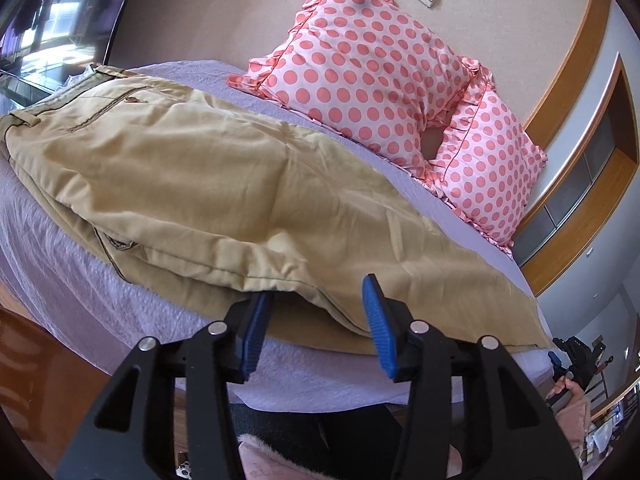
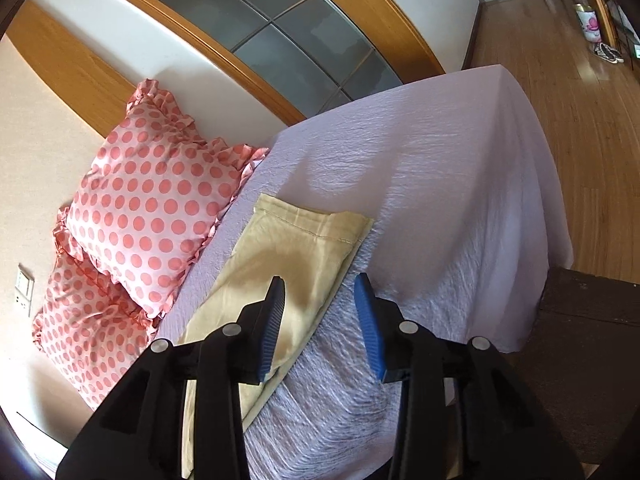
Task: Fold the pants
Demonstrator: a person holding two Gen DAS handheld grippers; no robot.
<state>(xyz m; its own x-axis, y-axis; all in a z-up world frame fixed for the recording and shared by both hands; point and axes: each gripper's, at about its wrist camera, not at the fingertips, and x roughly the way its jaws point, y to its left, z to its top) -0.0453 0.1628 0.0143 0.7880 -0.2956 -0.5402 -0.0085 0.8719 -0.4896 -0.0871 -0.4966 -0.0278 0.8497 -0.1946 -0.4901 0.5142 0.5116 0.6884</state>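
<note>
Our left gripper [image 1: 318, 320] and right gripper [image 2: 320, 320] both hold their blue fingers [image 1: 376, 320] released, grasping nothing, low in each frame, while the tan pants [image 1: 192, 184] lie across the lilac bed [image 2: 440, 184] beside two polka-dot pillows [image 1: 372, 80].

Left gripper [image 1: 318, 300] held low and level, blue-padded fingers [image 1: 374, 320] spread wide, gripping nothing. Right gripper [image 2: 320, 304] angled downward, jaws likewise apart and empty. Right hand [image 1: 566, 390] glimpsed clutching its handle.
</note>
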